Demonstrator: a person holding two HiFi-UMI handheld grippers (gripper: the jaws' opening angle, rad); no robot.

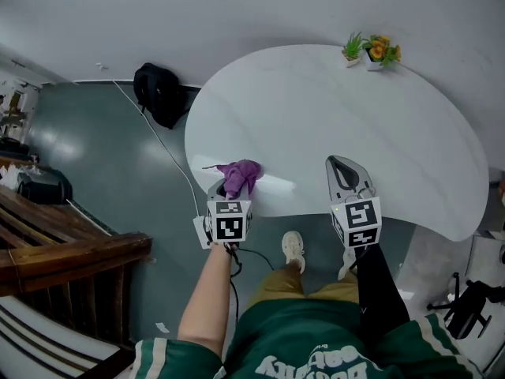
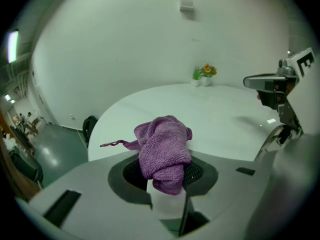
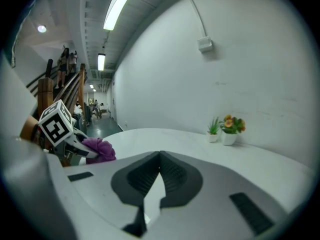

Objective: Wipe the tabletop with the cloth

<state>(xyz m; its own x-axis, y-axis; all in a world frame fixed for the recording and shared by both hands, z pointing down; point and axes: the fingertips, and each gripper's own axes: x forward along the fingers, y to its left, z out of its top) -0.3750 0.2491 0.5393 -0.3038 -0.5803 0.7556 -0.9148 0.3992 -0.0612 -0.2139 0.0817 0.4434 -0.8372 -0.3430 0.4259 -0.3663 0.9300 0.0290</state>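
We have the cloth clamped in the left hand-held gripper. It is bunched into a purple wad that sticks out past the jaws, at the near left edge of the surface. We cannot tell whether it touches the top. The right hand-held gripper has its jaws together on nothing and hangs over the near edge, well apart from the cloth. We judge the wiping is at its start: the cloth is in grip and the white top is not yet covered. Next we need to press the wad down on the surface and sweep outward, steering clear of the two small plants at the far edge.
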